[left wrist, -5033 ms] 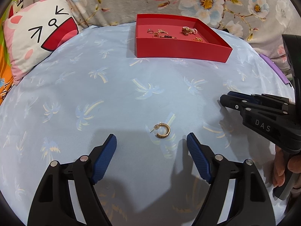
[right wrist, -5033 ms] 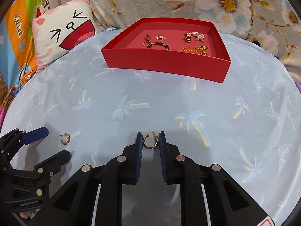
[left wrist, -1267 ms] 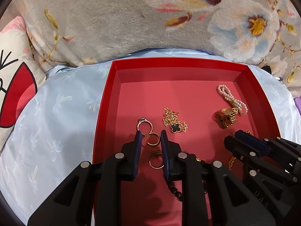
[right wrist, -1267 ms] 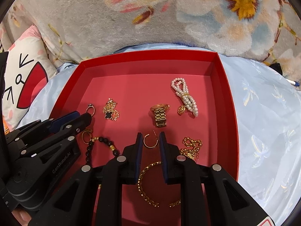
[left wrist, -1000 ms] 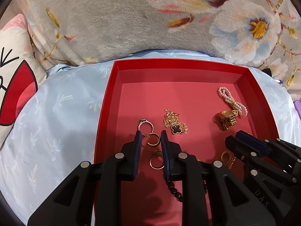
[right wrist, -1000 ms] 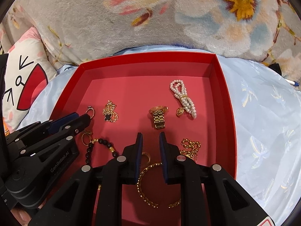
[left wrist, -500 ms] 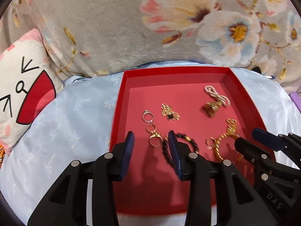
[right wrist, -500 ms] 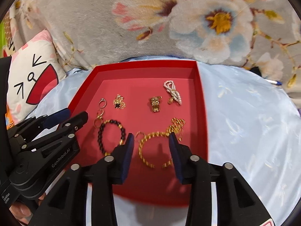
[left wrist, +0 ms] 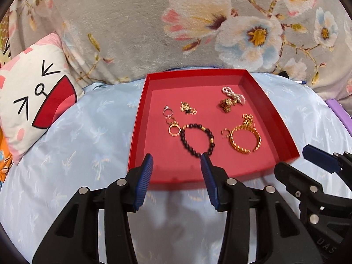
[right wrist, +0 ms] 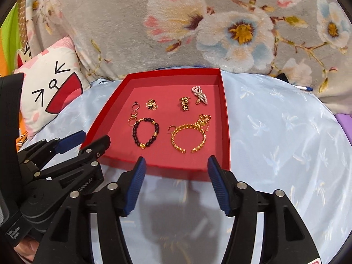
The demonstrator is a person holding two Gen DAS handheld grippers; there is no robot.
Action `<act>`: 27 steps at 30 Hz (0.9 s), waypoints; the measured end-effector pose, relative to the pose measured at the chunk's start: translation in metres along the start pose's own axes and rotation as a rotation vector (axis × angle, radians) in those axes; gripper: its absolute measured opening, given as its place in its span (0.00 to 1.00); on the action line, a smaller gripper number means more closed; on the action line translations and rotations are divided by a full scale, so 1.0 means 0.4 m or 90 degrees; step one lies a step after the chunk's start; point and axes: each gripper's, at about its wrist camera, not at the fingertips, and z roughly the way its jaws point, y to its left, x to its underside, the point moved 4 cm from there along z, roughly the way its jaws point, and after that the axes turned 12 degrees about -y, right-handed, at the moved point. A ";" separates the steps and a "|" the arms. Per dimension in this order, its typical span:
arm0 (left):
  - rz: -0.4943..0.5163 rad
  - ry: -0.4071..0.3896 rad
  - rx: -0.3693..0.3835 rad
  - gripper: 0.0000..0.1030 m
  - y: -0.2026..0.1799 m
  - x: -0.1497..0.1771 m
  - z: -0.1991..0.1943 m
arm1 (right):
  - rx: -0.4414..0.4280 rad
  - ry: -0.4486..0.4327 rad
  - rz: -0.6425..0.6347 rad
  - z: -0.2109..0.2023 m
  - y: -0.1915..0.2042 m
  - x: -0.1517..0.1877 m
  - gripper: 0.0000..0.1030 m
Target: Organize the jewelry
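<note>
Red tray [right wrist: 224, 118] at frame centre on a pale blue bedspread [right wrist: 286, 136] holds the jewelry: gold bangle [right wrist: 188, 138], beaded bracelet [right wrist: 145, 135], rings. Left gripper [left wrist: 176, 177] and right gripper [right wrist: 176, 178], just opening, spread and empty at bottom. Drop-off looks finished; next, find any remaining piece.

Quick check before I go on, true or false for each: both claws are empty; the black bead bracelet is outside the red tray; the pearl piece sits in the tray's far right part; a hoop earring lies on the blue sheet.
1. Both the left claw and the right claw are empty: true.
2. The black bead bracelet is outside the red tray: false, it lies inside.
3. The pearl piece sits in the far right part: true.
4. A hoop earring lies on the blue sheet: false, none shows there.
</note>
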 end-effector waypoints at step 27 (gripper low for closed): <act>0.022 -0.038 -0.063 0.83 -0.007 0.153 -0.106 | 0.062 -0.048 0.022 -0.089 -0.036 0.171 0.78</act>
